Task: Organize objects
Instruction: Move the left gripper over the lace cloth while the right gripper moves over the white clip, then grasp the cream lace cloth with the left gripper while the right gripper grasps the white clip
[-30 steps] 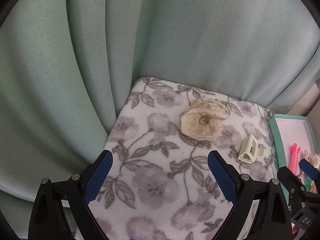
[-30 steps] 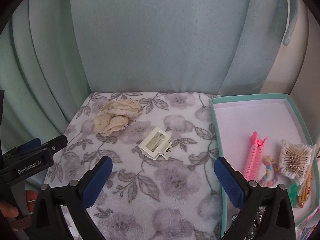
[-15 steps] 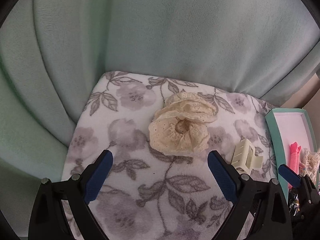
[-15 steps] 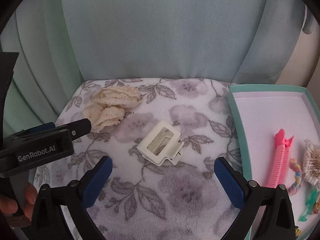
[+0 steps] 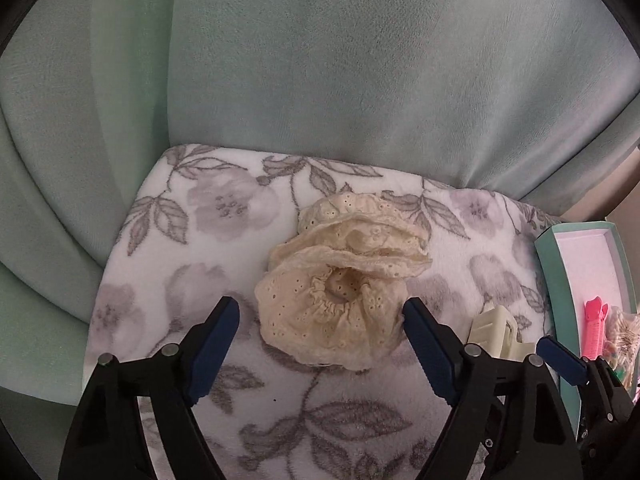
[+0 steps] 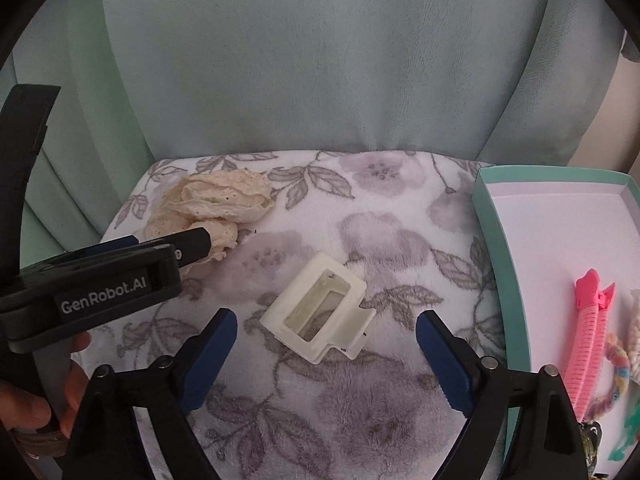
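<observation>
A cream lace scrunchie (image 5: 340, 292) lies on the flowered blanket (image 5: 208, 248), and my left gripper (image 5: 320, 344) is open with its blue fingers either side of the scrunchie's near edge. In the right wrist view the scrunchie (image 6: 216, 204) sits at the far left, partly behind the left gripper's body. A cream claw hair clip (image 6: 320, 312) lies mid-blanket, just ahead of my open right gripper (image 6: 326, 348). The clip (image 5: 494, 334) also shows beside the left gripper's right finger.
A teal-rimmed tray (image 6: 496, 248) stands at the right, holding a pink hair clip (image 6: 590, 328), a pastel braided tie (image 6: 616, 368) and other small items. A pale green curtain (image 6: 320, 60) hangs behind the blanket. A person's hand (image 6: 36, 404) holds the left gripper.
Both grippers have moved forward and down. The left one has closed in on the scrunchie, the right one on the claw clip. Nothing has been taken hold of.
</observation>
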The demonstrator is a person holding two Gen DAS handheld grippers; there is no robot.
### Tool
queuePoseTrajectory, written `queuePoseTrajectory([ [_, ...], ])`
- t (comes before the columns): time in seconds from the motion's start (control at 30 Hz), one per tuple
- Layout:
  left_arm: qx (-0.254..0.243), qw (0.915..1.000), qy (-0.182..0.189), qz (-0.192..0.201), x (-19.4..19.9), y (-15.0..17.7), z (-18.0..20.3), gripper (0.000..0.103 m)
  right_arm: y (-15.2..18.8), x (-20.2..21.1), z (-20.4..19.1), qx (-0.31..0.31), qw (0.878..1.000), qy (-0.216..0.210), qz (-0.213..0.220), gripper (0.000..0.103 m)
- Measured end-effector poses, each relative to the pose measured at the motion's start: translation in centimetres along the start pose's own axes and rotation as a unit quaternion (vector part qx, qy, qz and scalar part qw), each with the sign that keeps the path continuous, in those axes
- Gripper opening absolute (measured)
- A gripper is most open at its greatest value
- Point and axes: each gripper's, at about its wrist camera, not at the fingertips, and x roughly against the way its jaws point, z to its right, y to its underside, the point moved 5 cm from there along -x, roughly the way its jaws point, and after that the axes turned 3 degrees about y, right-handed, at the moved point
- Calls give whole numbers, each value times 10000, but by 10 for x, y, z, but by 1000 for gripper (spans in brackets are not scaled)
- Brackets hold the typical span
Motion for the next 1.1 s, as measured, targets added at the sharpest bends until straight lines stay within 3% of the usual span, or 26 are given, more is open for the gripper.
queuePoseTrajectory([
  [0.03, 1, 10000, 10, 5, -1, 0, 0, 84, -2, 0, 1, -12, 10000, 4, 15, 86],
  [0.1, 11, 10000, 40, 15, -2, -1, 1, 70, -4, 1, 1, -13, 10000, -20, 22, 79],
  [0.17, 32, 10000, 75, -26, -4, -1, 1, 63, -7, 2, 2, -13, 10000, -15, 62, 62],
  [0.2, 43, 9999, 99, -32, -4, 0, 2, 58, -7, 2, 2, -20, 10000, -18, 48, 60],
  [0.33, 33, 9999, 115, -20, -3, 0, 3, 42, -10, 3, 3, -77, 9999, -96, 10, 60],
  [0.53, -39, 9999, 156, 1, 1, 1, 8, 9, -11, 9, 4, -79, 9999, -115, 50, 60],
  [0.73, -67, 9998, 149, 98, 11, 3, 9, 6, -12, 19, 7, -84, 9998, -116, 103, 60],
  [1.1, 146, 9987, 183, 447, 63, 5, 1, 5, -9, 48, 12, -143, 9995, -133, 253, 60],
])
